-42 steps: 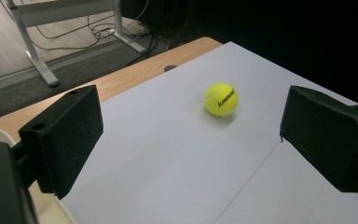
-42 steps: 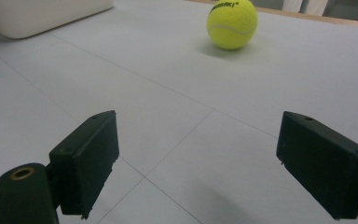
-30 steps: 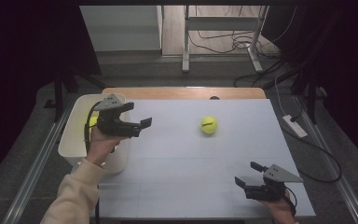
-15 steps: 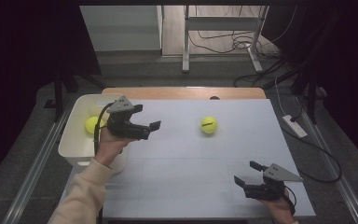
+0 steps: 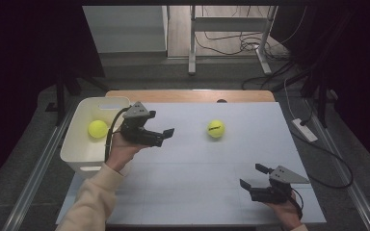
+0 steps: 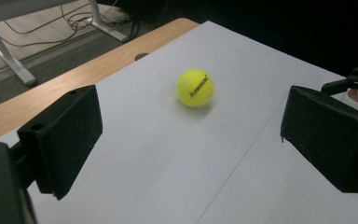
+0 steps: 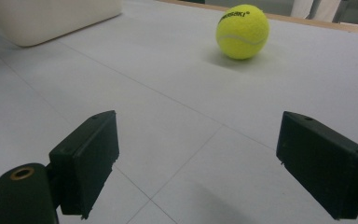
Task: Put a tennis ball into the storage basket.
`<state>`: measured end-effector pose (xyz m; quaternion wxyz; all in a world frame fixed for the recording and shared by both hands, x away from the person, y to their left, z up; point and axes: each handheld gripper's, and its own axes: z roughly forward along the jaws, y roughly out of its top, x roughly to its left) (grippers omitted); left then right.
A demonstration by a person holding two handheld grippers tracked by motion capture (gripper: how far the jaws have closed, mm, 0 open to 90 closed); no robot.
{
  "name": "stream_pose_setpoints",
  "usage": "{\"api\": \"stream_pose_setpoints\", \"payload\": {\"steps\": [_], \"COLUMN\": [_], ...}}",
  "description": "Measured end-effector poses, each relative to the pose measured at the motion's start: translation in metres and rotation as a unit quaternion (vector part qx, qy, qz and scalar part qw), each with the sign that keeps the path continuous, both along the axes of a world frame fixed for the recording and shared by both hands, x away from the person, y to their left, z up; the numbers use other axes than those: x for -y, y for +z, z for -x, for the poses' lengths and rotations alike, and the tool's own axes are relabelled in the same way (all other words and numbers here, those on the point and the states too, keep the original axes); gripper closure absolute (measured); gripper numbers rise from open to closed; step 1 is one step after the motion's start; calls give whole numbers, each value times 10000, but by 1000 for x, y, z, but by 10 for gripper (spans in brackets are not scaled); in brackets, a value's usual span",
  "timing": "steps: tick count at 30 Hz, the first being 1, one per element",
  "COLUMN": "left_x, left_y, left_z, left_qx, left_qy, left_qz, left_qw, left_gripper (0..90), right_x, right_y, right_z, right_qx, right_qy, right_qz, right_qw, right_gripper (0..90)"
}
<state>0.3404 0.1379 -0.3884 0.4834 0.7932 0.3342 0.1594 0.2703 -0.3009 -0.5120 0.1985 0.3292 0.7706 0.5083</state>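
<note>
One tennis ball [image 5: 98, 129] already lies in the white bin [image 5: 79, 159] at about nine o'clock on the table [image 5: 197, 192] — that half of the job looks done. The second tennis ball [image 5: 216, 128] sits out on the open white surface, a little past centre toward one o'clock, touching nothing and well apart from the bin.

The left gripper [image 5: 161, 137] hangs just beside the bin's right wall, jaws spread wide and empty, pointing toward three o'clock at the loose ball; in the left gripper view that ball [image 6: 195, 88] lies ahead between the two jaws, though not yet within reach. The right gripper [image 5: 253, 178] rests low at about five o'clock, jaws likewise wide with nothing in them, facing the ball [image 7: 242, 31] from a distance.

What is left, as I judge it — closing on the second ball, lifting it and carrying it to the bin.
</note>
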Motion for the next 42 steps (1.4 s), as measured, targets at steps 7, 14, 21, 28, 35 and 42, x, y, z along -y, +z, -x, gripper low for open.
{"api": "stream_pose_setpoints", "payload": {"steps": [7, 14, 21, 28, 35, 42], "left_x": [12, 25, 32, 36, 42, 52], "left_y": [-7, -16, -22, -26, -31, -36], "left_z": [-6, -12, -16, -18, -23, -30], "left_qx": [-107, -229, -326, -350, -375, -453], "left_qy": [-145, -270, -328, -374, -396, -477], "left_qz": [-51, -172, -214, -258, -290, -318], "left_qw": [9998, 9992, 9987, 9984, 9981, 9973], "left_gripper": [59, 56, 54, 54, 54, 54], "right_x": [-5, -5, -4, -5, -5, 0], "right_y": [2, 4, 5, 4, 4, 3], "right_z": [-1, 2, 2, 1, -2, 0], "right_qx": [12, -14, 1, -9, 8, -34], "right_qy": [32, -6, -40, -23, -4, -62], "right_qz": [3, -17, -30, -11, -12, -85], "right_qw": [10000, 10000, 10000, 10000, 10000, 9999], "right_gripper": [127, 127, 127, 127, 127, 127]}}
